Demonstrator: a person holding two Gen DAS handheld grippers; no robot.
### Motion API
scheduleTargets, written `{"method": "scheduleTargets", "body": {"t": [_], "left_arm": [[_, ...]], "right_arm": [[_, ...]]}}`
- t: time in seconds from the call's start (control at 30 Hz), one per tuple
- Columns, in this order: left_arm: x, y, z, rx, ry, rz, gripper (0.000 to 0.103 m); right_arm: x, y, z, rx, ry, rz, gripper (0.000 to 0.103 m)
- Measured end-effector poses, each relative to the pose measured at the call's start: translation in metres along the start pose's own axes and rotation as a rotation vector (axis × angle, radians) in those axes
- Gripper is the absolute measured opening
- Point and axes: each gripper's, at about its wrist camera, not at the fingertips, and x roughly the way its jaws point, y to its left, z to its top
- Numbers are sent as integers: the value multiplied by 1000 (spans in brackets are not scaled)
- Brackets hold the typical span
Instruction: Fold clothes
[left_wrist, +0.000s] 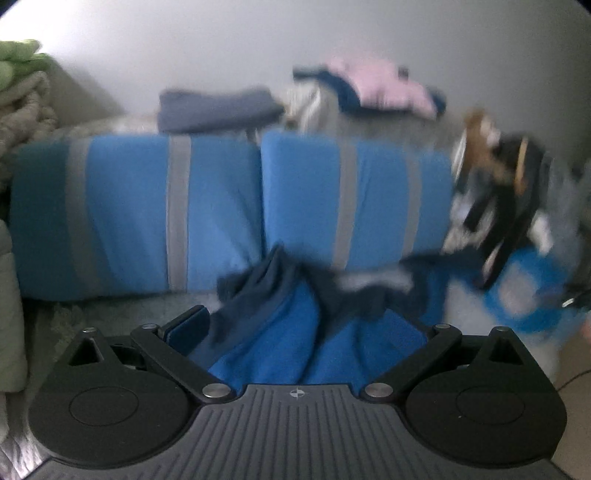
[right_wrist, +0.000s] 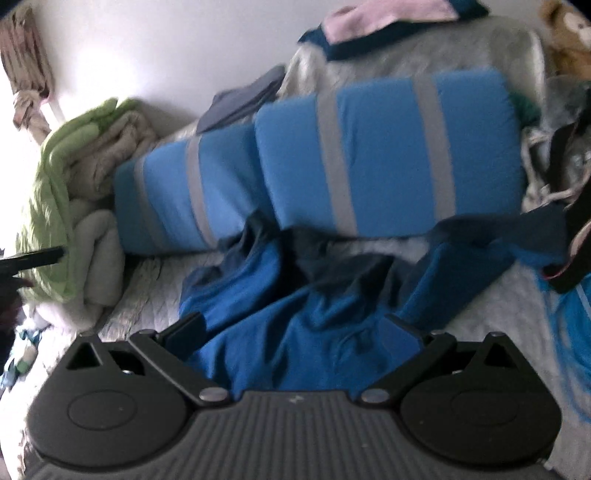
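— Looking along my left gripper (left_wrist: 295, 325), I see the blue shirt (left_wrist: 314, 332) bunched right between its fingers (left_wrist: 188, 325). The jaws stand wide apart with cloth piled in the gap; whether they pinch any of it I cannot tell, since the right finger is buried under the fabric.

— And your other side?

— Much the same. My right gripper (right_wrist: 295, 328) is spread wide, and the same shirt (right_wrist: 295, 332) fills the space between its fingers (right_wrist: 184, 328), bright blue with darker navy parts crumpled toward the far end. Again I cannot tell if it has a hold.

— Where does the shirt lie?

— On the bed (right_wrist: 147, 288), on a pale quilted cover, just in front of two blue pillows (left_wrist: 229, 210) with grey stripes; its navy edge touches them. One sleeve trails off to the right.

— Anything else around?

— Behind the pillows sits a folded grey-blue garment (left_wrist: 214, 109), and beside it a pink and navy pile (left_wrist: 384, 90). A green and beige blanket (right_wrist: 74, 192) is heaped on the left. A brown teddy bear (right_wrist: 569, 37) sits at the far right corner. The left view is blurred, so finer detail escapes me.
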Motion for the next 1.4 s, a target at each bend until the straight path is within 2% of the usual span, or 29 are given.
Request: {"method": "scheduleTargets", "body": {"t": [0.2,0.43,0.47,0.5,0.67,0.73,0.77,0.8,0.83,0.87,0.9,1.17,1.4], "left_arm": [[92,-11,-23,84,144,15,102],[185,-12,-56,140,273,49,101],[195,-13,-62,152,286,61,100],[204,-13,-66,158,298,77,93],[238,-15,-85,194,349,147,84],[243,-19,-91,239,356,164,76],[245,-22,-94,263,360,172,64],[248,-24,-97,286,363,181,45],[246,-27,-99,307,356,199,37],[243,-29,-101,328,347,220,19],[238,-31,-102,340,335,233,12],[168,-23,-105,399,215,262,10],[127,21,-123,382,225,371,10]], "right_arm": [[41,22,-22,-59,49,23,103],[60,30,-32,-86,53,19,103],[61,29,-34,-83,52,19,103],[62,28,-36,-78,54,22,103],[66,20,-44,-59,78,19,103],[69,18,-48,-56,88,14,103],[70,17,-50,-57,94,12,103],[71,17,-51,-60,99,10,103],[72,18,-52,-65,102,8,103],[73,19,-54,-70,104,5,103],[75,20,-55,-77,106,2,103],[97,27,-57,-74,126,23,103],[103,48,-55,-101,124,62,103]]}}
